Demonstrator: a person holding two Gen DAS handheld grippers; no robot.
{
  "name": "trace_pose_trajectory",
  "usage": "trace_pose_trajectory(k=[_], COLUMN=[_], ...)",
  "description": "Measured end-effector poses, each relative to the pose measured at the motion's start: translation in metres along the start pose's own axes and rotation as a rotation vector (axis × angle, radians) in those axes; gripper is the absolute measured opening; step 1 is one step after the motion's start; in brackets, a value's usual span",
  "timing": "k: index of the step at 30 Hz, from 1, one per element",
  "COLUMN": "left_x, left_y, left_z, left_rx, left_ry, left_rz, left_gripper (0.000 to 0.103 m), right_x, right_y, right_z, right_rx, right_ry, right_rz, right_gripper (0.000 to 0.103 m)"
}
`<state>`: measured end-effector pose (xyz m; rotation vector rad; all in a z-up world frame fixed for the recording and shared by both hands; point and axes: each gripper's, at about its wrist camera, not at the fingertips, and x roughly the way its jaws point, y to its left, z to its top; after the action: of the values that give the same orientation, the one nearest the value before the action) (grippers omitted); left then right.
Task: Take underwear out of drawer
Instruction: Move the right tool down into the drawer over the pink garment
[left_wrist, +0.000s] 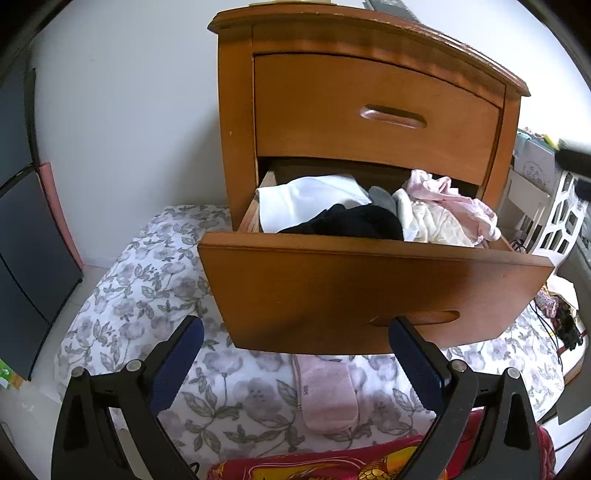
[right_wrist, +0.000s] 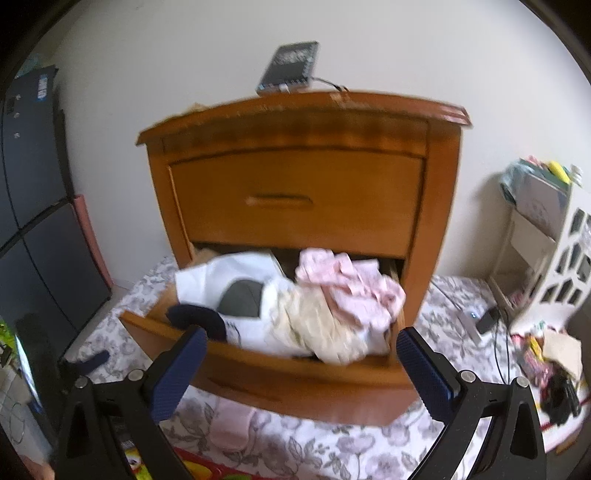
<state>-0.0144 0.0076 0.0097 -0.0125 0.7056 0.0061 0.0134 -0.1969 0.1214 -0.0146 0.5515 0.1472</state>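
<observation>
Floral bedspread all around, with a wooden nightstand sitting on it. Its bottom drawer is already pulled out and stuffed with clothes: white, black, cream, and a pink bundle of underwear heaped at the right end. So opening looks done, picking isn't. One pink piece lies on the bedspread below the drawer. Left gripper and right gripper both have fingers spread wide, holding nothing, touching nothing.

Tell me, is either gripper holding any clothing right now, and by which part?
Nothing is held. The left gripper and the right gripper are both open and empty, in front of the open drawer; the clothes lie inside it.
</observation>
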Motion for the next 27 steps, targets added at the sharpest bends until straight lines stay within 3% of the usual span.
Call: trace_pose_trajectory(k=[4, 12, 20, 27], left_x=[0.001, 0.005, 0.011, 0.015], left_y=[0.003, 0.000, -0.001, -0.001], left_z=[-0.001, -0.003, -0.003, -0.003], left_rx=[-0.011, 0.005, 0.013, 0.018], left_ry=[0.007, 0.028, 0.050, 0.068], left_rz=[0.003, 0.008, 0.001, -0.005], left_gripper=[0.100, 0.100, 0.100, 0.100], right_x=[0.007, 0.053, 0.140, 0.175], right_y=[0.000, -0.015, -0.038, -0.055], right_z=[0.027, 0.071, 0.042, 0.023], right_rx=[0.002, -0.048, -0.019, -0.007], right_ry=[0.024, 0.121, 0.394, 0.484], right_rz=[0.035, -0.099, -0.167, -0.264], right_gripper=[0.103, 0.103, 0.091, 0.082])
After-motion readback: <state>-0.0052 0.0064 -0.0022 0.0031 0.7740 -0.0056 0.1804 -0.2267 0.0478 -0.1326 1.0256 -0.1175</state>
